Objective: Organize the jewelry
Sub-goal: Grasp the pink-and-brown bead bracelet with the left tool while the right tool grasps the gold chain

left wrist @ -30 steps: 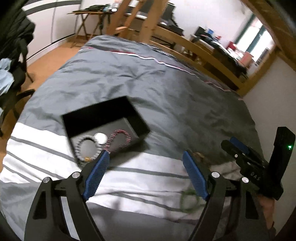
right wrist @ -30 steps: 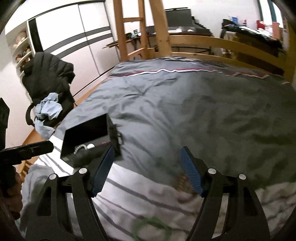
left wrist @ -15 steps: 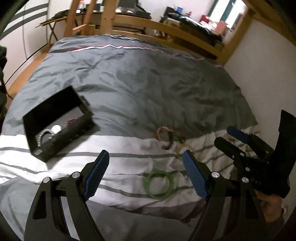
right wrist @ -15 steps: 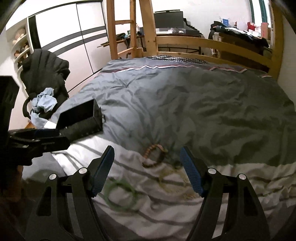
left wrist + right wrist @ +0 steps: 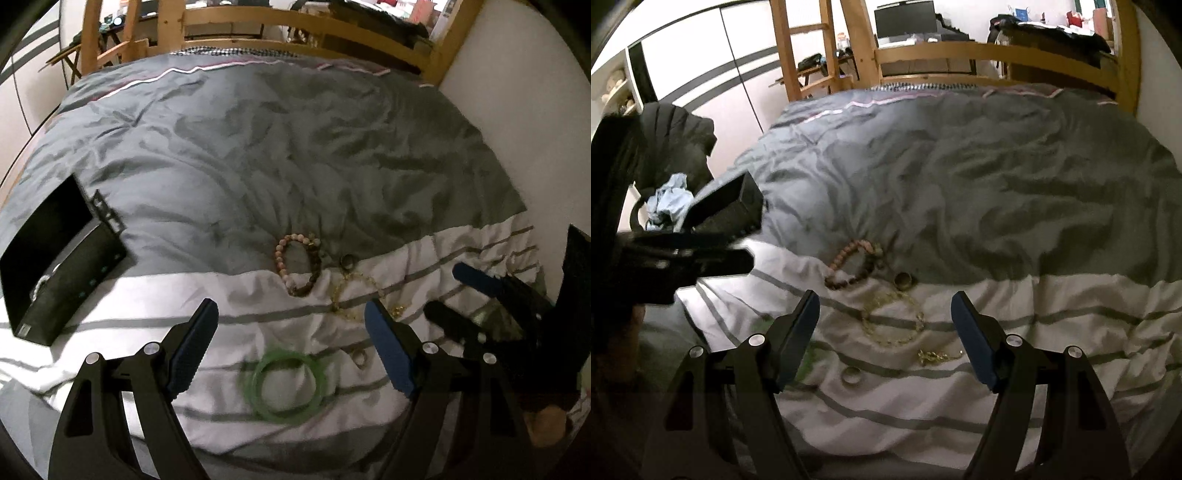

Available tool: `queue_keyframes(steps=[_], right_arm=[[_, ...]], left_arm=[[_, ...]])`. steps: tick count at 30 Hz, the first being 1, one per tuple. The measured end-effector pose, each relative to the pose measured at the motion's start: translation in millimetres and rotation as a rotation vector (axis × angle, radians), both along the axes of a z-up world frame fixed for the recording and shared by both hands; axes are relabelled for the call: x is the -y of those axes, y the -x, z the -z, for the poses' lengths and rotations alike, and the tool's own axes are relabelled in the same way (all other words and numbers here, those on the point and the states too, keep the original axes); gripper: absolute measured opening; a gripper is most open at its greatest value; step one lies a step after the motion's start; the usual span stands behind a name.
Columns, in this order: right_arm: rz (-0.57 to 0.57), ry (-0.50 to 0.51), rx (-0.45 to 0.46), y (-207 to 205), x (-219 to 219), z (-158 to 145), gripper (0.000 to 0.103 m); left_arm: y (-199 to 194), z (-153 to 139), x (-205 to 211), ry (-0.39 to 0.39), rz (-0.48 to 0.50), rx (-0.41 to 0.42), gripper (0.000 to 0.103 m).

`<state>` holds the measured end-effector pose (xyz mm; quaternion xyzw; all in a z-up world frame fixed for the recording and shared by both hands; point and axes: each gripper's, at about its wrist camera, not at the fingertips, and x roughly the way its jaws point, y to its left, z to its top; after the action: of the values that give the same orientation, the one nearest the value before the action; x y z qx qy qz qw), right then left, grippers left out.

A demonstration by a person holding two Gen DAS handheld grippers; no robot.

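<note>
Loose jewelry lies on the duvet: a green bangle (image 5: 287,385), a pink-and-brown bead bracelet (image 5: 297,264) (image 5: 852,266), a gold chain (image 5: 351,295) (image 5: 892,319), a dark ring (image 5: 348,261) (image 5: 903,280) and a small ring (image 5: 850,376). The black jewelry box (image 5: 55,258) (image 5: 726,208) lies open at the left with a bead bracelet inside. My left gripper (image 5: 291,336) is open above the green bangle. My right gripper (image 5: 884,321) is open above the gold chain; it also shows in the left wrist view (image 5: 480,295).
The grey and white striped duvet (image 5: 295,155) covers the bed. A wooden bed frame (image 5: 979,55) stands at the far end. A white wall (image 5: 535,92) runs along the right. A chair with dark clothes (image 5: 672,147) stands left of the bed.
Both grippers have swung right, away from the black box, and now hover over the loose jewelry. Both stay open and empty.
</note>
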<state>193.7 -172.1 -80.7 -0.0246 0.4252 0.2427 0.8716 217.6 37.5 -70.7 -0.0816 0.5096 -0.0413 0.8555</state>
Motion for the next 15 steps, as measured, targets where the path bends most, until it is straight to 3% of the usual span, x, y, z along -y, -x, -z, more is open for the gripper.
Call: queue_keyframes(steps=[6, 15], right_arm=[[-0.009, 0.019, -0.045, -6.6, 1.4, 34.0, 0.073], [-0.042, 0.045, -0.043, -20.4, -20.3, 59.4, 0.073]], left_arm=[[-26.4, 30.7, 10.0, -0.027, 0.004, -0.055, 0.080], [-72.3, 68.1, 23.0, -0.087, 0.038, -0.095, 0.080]])
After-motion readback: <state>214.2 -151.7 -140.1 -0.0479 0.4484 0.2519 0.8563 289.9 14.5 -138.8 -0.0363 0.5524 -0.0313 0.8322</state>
